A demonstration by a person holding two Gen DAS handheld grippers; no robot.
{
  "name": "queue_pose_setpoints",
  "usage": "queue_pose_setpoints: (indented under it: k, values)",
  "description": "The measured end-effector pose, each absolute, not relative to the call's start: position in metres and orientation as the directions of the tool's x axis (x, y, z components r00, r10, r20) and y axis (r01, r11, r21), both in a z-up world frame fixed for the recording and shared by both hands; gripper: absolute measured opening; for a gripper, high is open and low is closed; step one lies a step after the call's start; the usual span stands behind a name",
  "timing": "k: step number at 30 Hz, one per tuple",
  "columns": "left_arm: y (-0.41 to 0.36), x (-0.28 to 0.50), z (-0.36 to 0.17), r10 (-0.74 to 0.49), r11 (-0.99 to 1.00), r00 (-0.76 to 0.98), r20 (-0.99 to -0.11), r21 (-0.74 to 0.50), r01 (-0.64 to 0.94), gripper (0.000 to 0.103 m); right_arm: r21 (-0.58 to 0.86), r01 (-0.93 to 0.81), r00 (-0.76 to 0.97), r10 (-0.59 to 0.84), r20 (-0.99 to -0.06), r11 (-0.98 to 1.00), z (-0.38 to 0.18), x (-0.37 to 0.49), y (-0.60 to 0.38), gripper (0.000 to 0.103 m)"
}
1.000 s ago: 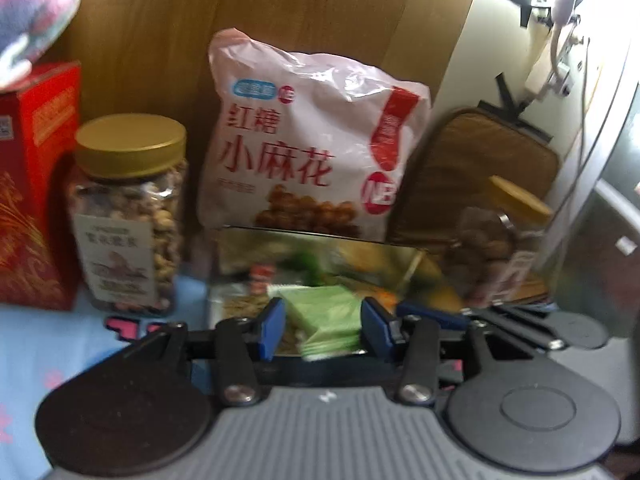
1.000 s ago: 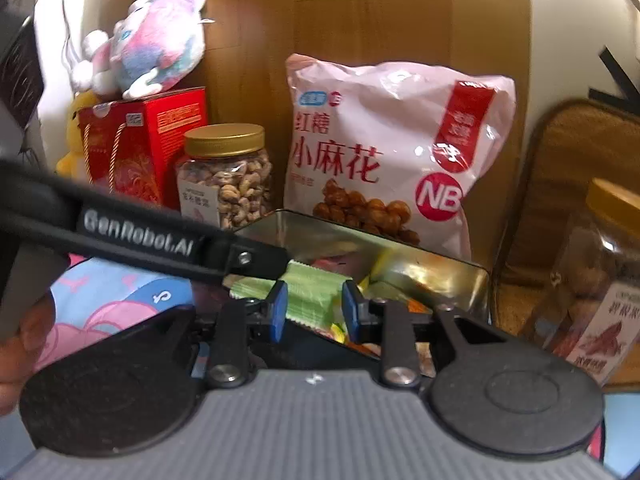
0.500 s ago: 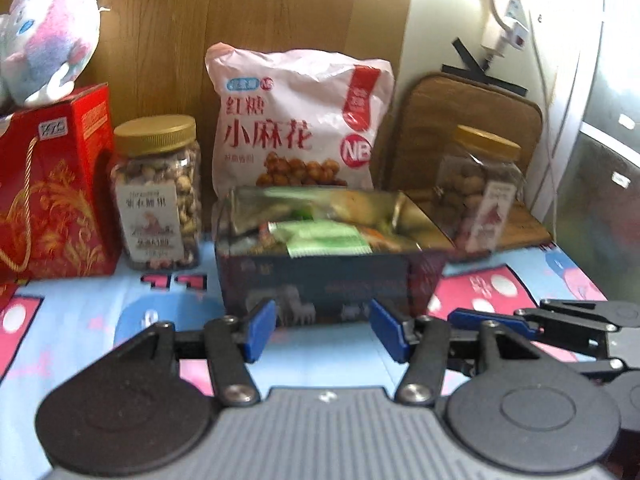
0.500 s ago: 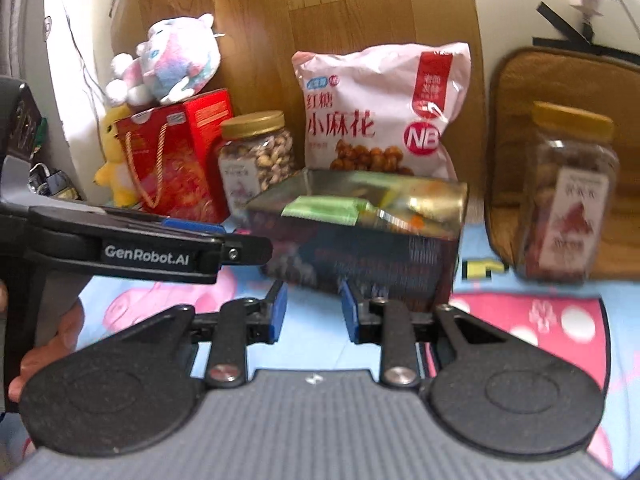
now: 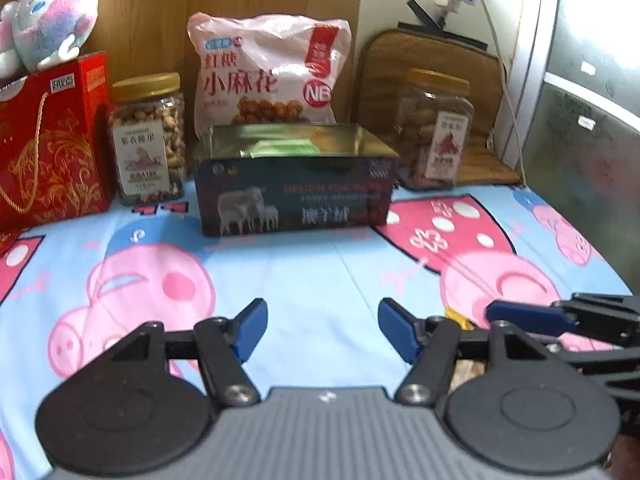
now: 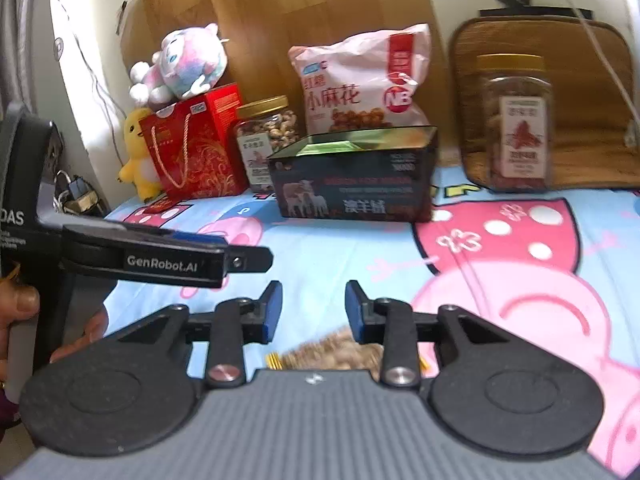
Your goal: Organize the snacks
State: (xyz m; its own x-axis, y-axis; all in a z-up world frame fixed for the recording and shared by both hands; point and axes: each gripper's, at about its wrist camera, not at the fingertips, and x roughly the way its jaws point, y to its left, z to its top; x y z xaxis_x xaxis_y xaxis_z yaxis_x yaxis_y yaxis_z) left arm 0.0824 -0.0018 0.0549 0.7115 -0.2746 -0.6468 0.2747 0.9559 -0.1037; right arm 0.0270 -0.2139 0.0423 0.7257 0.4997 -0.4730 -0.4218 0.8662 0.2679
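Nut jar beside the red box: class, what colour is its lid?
Gold; the nut jar's lid shows best in the left wrist view.

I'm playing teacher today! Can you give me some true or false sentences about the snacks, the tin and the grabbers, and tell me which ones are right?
1. The dark tin has no lid on. True: green packets show inside.
2. The left gripper is holding a snack. False: its jaws are open and empty.
3. The pink snack bag stands behind the tin. True.
4. The gold-lidded nut jar lies on its side. False: it stands upright beside the red gift box.
5. The right gripper is open. True: nothing sits between its fingers.
6. The plush toy sits inside the tin. False: it is on top of the red gift box.
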Motion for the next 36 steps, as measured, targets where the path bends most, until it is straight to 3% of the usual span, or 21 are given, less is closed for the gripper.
queue_pose_setpoints:
  k: [11,20,36]
  values:
    - [-0.006,0.068,0.036,-0.279,0.954,0.682,-0.677,-0.116,0.275,0.062,0.392,-0.283,0.742,0.459,-0.488,0.875,0.019,0.004,-0.263,0.040]
    - [-0.005,0.069,0.024,-0.268,0.958,0.662,-0.700,-0.119,0.262,0.063,0.567,-0.228,0.651,0.557,-0.516,0.791,-0.007,0.016,-0.271,0.042]
    - [0.025,0.065,0.018,-0.254,0.967,0.678,-0.690,-0.158,0.201,0.064,0.379,-0.481,0.553,0.609,-0.569,0.791,0.004,0.035,-0.178,0.044]
